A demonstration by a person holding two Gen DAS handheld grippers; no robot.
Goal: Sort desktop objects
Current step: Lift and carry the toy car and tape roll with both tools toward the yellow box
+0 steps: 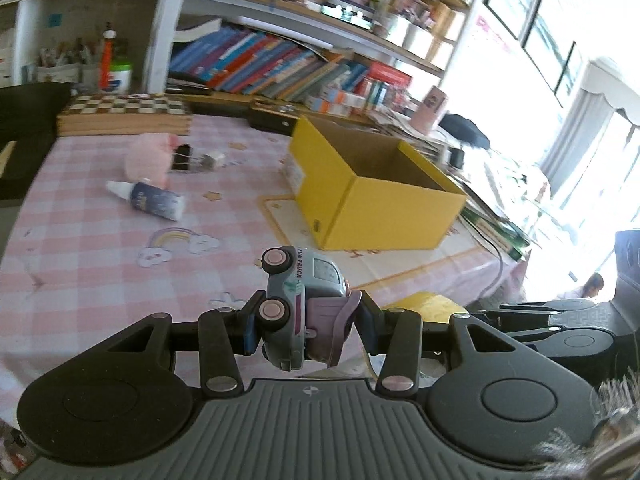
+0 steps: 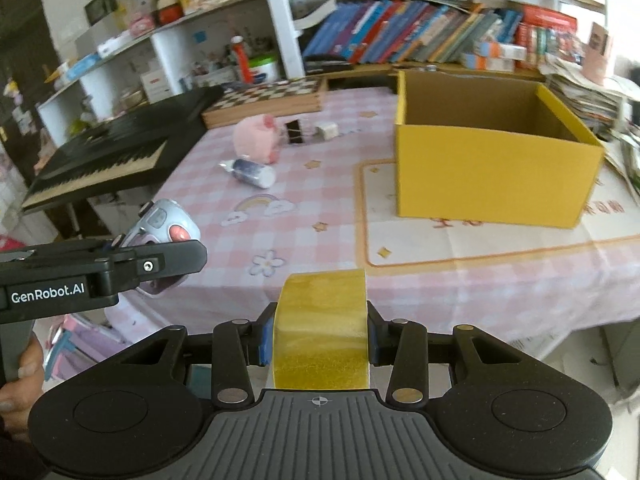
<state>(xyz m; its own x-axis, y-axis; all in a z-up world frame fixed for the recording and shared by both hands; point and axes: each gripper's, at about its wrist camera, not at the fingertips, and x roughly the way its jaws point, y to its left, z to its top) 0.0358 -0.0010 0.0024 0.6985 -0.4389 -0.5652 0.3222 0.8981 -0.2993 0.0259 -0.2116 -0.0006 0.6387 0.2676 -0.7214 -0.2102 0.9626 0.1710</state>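
My left gripper (image 1: pixel 306 326) is shut on a small grey toy truck (image 1: pixel 304 300), held on its side above the near part of the pink checked table (image 1: pixel 80 240). The same truck (image 2: pixel 164 228) shows in the right wrist view, held in the left gripper (image 2: pixel 160 264) at the table's left edge. My right gripper (image 2: pixel 320 338) is shut on a roll of yellow tape (image 2: pixel 322 324) over the table's near edge. An open yellow box (image 2: pixel 492 176) stands ahead to the right; the yellow box (image 1: pixel 380 208) looks empty inside.
On the far side of the table lie a pink plush (image 2: pixel 256 138), a dark glue bottle (image 2: pixel 252 172), a black binder clip (image 2: pixel 294 132) and a small white cube (image 2: pixel 327 131). A checkerboard box (image 2: pixel 268 100) and book stacks (image 2: pixel 440 40) lie behind. A keyboard (image 2: pixel 108 152) stands left.
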